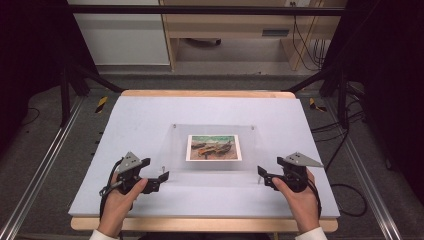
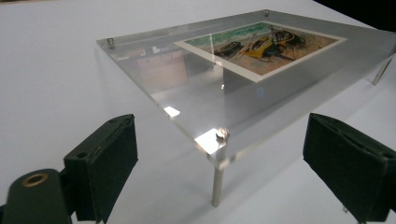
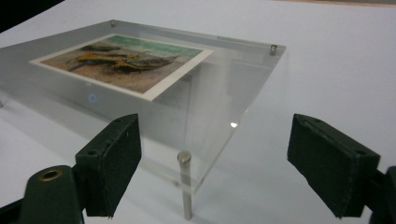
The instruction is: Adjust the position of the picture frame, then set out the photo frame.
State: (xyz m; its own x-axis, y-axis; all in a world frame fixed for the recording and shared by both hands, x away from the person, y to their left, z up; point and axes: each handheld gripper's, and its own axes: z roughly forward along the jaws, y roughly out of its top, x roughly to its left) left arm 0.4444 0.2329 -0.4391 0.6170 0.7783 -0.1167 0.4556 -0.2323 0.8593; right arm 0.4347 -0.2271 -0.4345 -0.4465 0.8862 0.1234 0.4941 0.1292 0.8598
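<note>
A clear acrylic frame (image 1: 215, 150) holding a printed picture (image 1: 213, 147) stands on short metal legs at the middle of the tabletop (image 1: 150, 112), its long axis running left to right. The left gripper (image 1: 159, 181) faces the frame's near left corner and the right gripper (image 1: 264, 176) its near right corner. Both sets of jaws are apart, each straddling a corner leg (image 2: 216, 179) without touching it, about equally near.
</note>
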